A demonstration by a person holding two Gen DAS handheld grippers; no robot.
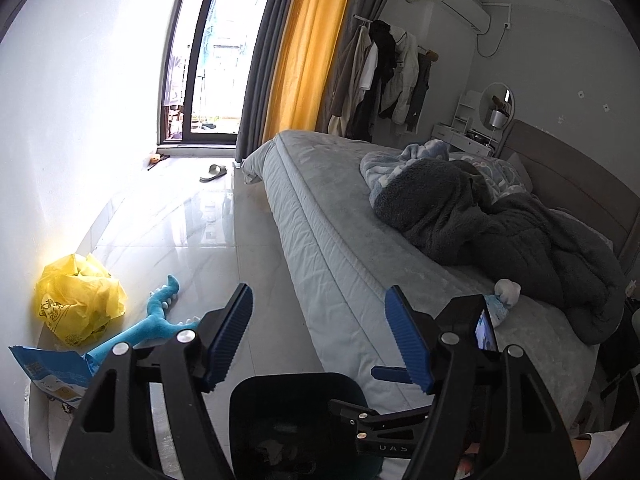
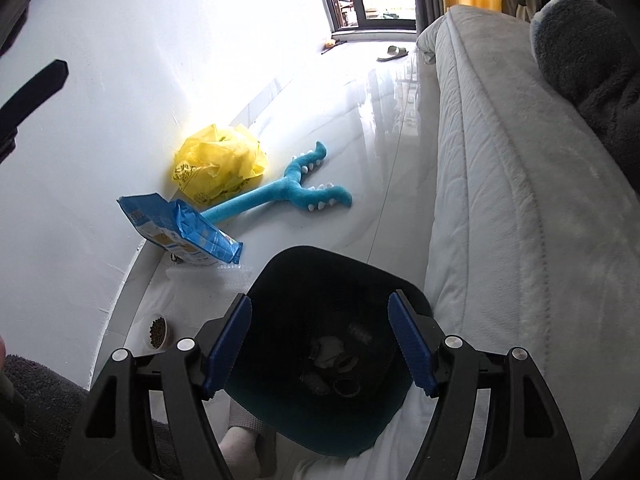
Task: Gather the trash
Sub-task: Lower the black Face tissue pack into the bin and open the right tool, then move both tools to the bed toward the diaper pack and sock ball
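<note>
A dark bin (image 2: 288,280) stands on the floor beside the bed, with several scraps of trash (image 2: 332,356) inside; its rim shows in the left wrist view (image 1: 296,384). My right gripper (image 2: 320,340) is open and empty above the bin's mouth. My left gripper (image 1: 320,336) is open and empty, higher up, over the bin and the bed's edge. A crumpled yellow plastic bag (image 1: 78,300) (image 2: 220,164) lies against the wall. A small white and blue wad (image 1: 505,300) lies on the bed.
A blue plush toy (image 2: 296,192) and an open blue bag (image 2: 180,232) lie on the floor near the wall. A bowl of pet food (image 2: 157,332) stands left of the bin. The bed (image 1: 344,240) holds grey blankets (image 1: 500,232). A slipper (image 1: 214,172) lies near the balcony door.
</note>
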